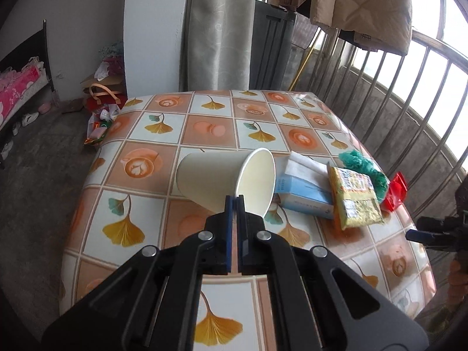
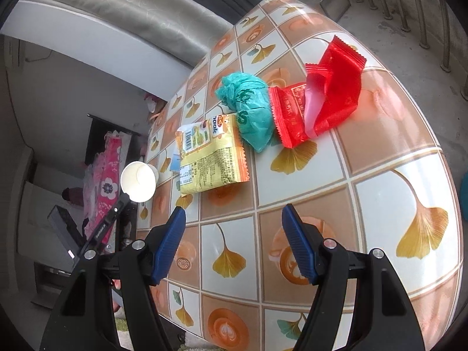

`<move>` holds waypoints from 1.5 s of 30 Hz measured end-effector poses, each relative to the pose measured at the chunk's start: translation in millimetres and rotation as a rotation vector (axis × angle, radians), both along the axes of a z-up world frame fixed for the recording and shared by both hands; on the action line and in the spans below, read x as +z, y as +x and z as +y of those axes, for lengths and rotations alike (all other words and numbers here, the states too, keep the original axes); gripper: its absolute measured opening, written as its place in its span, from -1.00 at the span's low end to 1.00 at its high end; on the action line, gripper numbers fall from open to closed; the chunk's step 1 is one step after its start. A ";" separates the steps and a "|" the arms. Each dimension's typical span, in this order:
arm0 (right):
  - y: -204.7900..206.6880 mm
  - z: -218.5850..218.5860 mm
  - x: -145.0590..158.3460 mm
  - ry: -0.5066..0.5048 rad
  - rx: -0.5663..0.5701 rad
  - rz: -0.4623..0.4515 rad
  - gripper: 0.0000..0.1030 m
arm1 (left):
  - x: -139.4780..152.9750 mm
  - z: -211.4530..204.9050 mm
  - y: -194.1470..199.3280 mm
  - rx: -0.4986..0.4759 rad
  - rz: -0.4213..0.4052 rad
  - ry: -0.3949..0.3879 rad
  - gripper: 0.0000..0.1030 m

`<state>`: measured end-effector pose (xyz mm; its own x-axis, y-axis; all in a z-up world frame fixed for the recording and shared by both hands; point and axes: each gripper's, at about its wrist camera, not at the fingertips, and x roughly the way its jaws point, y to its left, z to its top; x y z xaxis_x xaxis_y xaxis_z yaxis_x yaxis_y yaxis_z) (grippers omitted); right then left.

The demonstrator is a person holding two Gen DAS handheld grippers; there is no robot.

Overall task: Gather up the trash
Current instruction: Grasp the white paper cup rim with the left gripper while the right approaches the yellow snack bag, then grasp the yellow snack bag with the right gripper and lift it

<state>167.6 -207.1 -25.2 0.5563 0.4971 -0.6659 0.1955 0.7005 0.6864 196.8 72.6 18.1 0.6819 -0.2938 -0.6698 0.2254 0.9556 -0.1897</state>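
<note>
- The worktop (image 2: 380, 158), covered in a glossy oilcloth printed with ginkgo leaves and coffee cups, carries all the trash in a loose row along its far half as I see it from the right wrist view.
- The yellow foil snack packet (image 2: 210, 158) lies flat, directly ahead of the right gripper (image 2: 234, 225) and a little to its left. Its long axis runs roughly away from the fingers.
- The crumpled teal plastic bag (image 2: 248, 111) sits just beyond the packet, touching the red torn wrappers (image 2: 316, 102) on its right.
- The pale blue carton (image 1: 304, 196) lies partly under the yellow packet, between it and the cup.
- The white paper cup (image 1: 225, 178) is pinched at its rim by the left gripper (image 1: 234, 201), fingers closed on the cup wall. The cup is tilted, mouth towards me, and appears lifted clear of the worktop.
- The right gripper's fingers stand wide apart, holding nothing, above bare oilcloth.
- Judgement: the right gripper is the nearer and free one for the yellow packet; a short forward reach should suffice, with the held cup likely serving as the receptacle.
</note>
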 end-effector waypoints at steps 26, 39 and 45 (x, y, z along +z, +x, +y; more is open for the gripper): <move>54.0 30.3 -20.4 0.005 0.070 0.027 -0.74 | -11.7 -9.6 -35.5 -0.036 0.019 -0.031 -0.99; 29.5 35.9 6.0 0.030 0.124 -0.045 -0.87 | -2.9 -5.3 -38.9 -0.018 -0.003 -0.048 -0.99; 19.1 36.4 21.8 0.043 0.140 -0.093 -0.87 | 7.4 -5.9 -41.0 -0.019 -0.033 -0.055 -0.99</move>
<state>186.7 -170.6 -3.4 0.5373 0.6013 -0.5914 0.0325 0.6859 0.7270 155.8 66.7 25.5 0.6975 -0.3428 -0.6293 0.2508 0.9394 -0.2337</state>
